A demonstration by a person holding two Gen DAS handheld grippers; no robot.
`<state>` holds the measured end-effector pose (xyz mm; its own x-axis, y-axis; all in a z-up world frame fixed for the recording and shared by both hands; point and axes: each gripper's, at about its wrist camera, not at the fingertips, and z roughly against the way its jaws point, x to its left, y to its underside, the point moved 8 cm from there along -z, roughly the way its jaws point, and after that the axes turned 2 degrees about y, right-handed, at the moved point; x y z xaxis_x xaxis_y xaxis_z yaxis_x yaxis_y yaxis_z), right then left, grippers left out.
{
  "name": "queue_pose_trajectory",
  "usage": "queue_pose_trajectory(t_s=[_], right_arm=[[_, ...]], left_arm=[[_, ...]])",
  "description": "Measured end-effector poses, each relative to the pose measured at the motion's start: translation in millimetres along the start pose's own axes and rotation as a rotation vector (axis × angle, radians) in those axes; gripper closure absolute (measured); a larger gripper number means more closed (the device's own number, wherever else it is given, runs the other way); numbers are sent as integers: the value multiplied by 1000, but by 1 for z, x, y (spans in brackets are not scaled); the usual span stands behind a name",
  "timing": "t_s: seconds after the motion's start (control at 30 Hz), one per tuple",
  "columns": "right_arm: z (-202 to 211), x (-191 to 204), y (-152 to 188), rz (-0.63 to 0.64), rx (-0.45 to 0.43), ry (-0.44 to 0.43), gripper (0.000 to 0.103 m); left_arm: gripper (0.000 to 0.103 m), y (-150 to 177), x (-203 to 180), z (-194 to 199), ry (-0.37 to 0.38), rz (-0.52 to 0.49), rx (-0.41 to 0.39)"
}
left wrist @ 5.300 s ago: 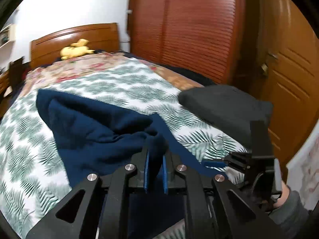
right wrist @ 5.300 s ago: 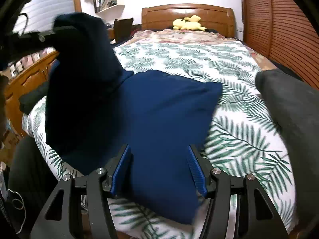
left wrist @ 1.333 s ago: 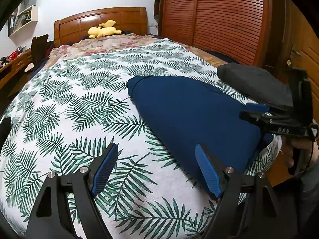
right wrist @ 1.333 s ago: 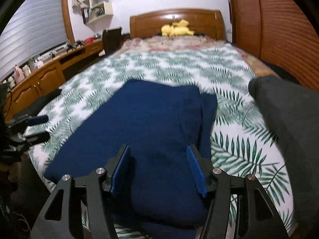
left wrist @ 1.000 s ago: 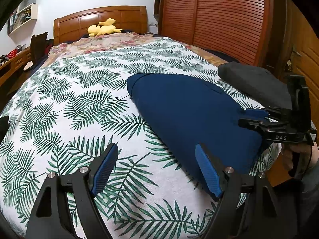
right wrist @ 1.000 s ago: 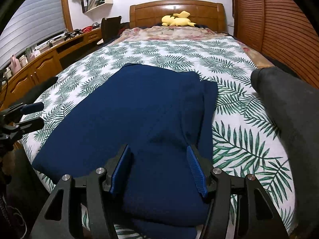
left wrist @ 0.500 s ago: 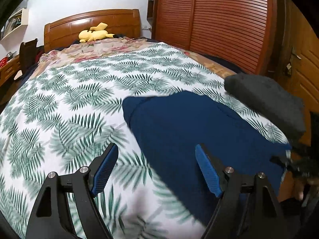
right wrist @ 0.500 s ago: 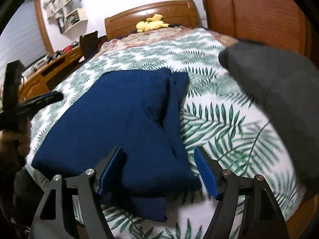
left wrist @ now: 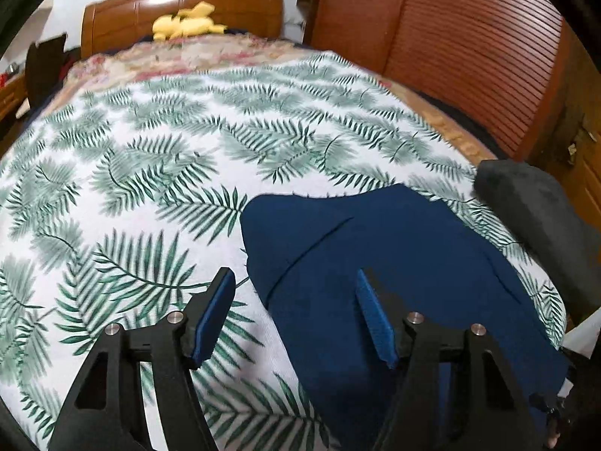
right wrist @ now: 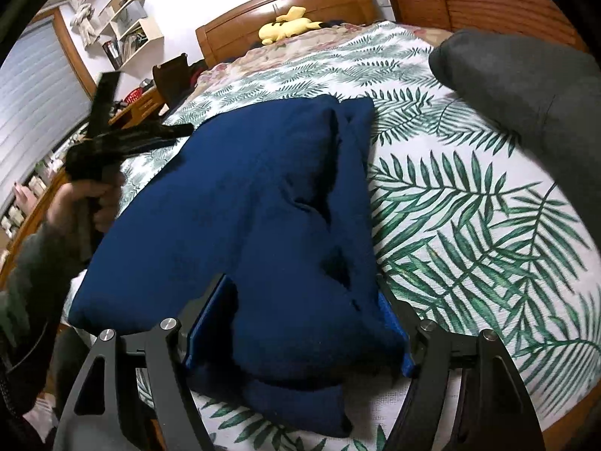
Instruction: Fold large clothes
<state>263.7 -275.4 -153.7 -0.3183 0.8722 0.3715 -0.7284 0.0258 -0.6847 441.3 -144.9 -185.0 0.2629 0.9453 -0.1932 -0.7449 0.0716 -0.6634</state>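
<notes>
A navy garment (left wrist: 394, 263) lies folded into a long strip on the palm-leaf bedspread (left wrist: 150, 158). My left gripper (left wrist: 295, 317) hovers over its left edge, jaws closing, the edge of the cloth between them and the pads clear of it. In the right wrist view the same garment (right wrist: 263, 195) runs away from me, and its bulky near end sits between the open jaws of my right gripper (right wrist: 302, 327). That view also shows the left gripper (right wrist: 176, 133), blurred, in a person's hand (right wrist: 94, 195) at the strip's left side.
A folded dark grey garment (left wrist: 537, 210) (right wrist: 526, 86) lies at the bed's right edge, close to the navy strip. A yellow plush toy (left wrist: 188, 22) rests by the wooden headboard. Slatted wardrobe doors (left wrist: 469, 56) stand on the right, a desk and shelves (right wrist: 124, 34) on the left.
My left gripper has swung right from the bare bedspread to the garment's left edge and its jaws have narrowed. The right gripper has rolled, widened and sunk around the garment's near end.
</notes>
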Motion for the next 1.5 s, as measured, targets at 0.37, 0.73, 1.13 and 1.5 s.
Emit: queue_pose_trajectory(t_s=[0.37, 0.73, 1.13, 1.5], right_arm=[[6, 12, -10, 32, -41, -124, 71], [44, 4, -49, 80, -209, -123, 87], [189, -88, -137, 217, -415, 144, 88], [237, -232, -146, 104, -360, 482, 82]], left_arm=[[84, 5, -5, -31, 70, 62, 82], [90, -40, -65, 54, -30, -115, -103], [90, -124, -217, 98, 117, -227, -331], [88, -149, -369, 19, 259, -373, -266]])
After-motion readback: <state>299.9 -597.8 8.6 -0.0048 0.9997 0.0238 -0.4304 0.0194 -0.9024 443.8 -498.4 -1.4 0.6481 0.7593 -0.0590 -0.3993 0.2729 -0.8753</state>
